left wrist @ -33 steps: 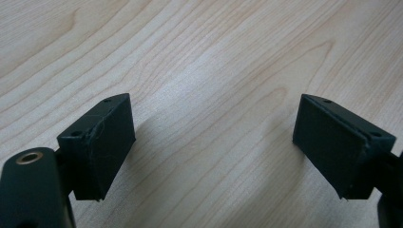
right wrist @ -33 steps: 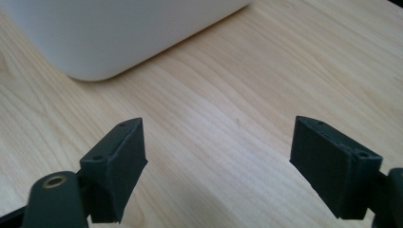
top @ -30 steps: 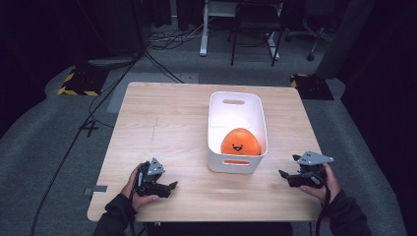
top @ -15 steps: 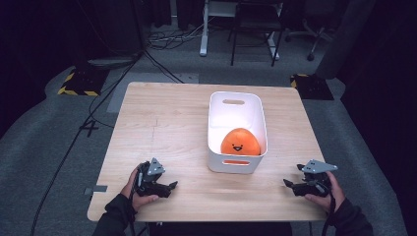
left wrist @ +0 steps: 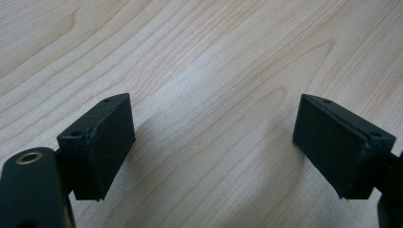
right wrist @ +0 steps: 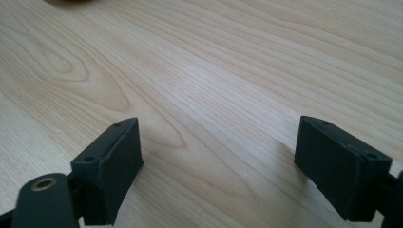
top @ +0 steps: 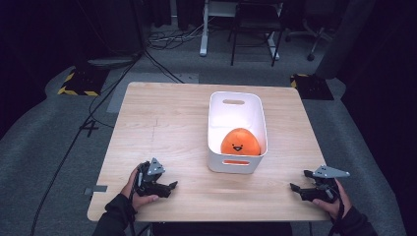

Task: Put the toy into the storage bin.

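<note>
Both grippers sit low at the near edge of the table (top: 162,123), one at each corner, and neither has anything in it. The left gripper (top: 169,187) rests on the wood at the near left, held by the person's left hand (top: 137,189), its jaws spread wide with bare tabletop between them, as the left gripper view confirms (left wrist: 214,142). Over at the near right, the right gripper (top: 301,181) lies by the table's edge in the right hand (top: 334,204), jaws just as wide apart and empty, plain wood grain showing between them in the right gripper view (right wrist: 218,156). Between the two, a little farther back, stands the white bin (top: 216,123), and inside it, at its near end, lies the orange plush toy (top: 240,142) with a smiling face, well apart from both grippers.
</note>
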Demonstrator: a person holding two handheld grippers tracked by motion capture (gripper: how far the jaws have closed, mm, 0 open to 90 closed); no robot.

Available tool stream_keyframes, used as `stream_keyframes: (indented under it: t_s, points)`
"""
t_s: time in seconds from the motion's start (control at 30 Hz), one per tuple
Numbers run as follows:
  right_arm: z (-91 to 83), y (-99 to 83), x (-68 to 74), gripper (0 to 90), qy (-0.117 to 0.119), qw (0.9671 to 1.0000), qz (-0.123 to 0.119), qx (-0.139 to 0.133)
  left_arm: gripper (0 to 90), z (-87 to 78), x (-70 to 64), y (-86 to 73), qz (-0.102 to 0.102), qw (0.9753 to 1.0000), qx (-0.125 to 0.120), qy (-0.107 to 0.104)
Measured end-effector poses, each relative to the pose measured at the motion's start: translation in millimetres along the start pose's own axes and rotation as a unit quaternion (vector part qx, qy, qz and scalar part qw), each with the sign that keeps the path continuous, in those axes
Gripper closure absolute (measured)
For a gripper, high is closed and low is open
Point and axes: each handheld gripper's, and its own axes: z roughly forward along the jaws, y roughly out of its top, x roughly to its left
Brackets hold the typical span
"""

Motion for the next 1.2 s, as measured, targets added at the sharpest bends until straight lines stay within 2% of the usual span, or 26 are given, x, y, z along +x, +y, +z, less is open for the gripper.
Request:
stream_keyframes:
  t_s: [0.07,0.23,1.2]
  points:
    - [-2.5,-2.1,-0.7,16.2,-0.004,1.0000,0.006,0.000,14.3,-0.1,0.0,0.0,0.000,1.0000,0.000,0.000]
    - [-4.7,-4.2,-2.5,16.4,-0.005,1.0000,0.002,0.001,14.3,0.0,0.0,0.0,0.000,1.0000,0.000,0.000]
    - [-2.9,-2.5,-2.7,15.4,-0.001,1.0000,0.003,0.001,14.3,-0.8,-0.4,-0.4,-0.005,1.0000,0.003,0.002]
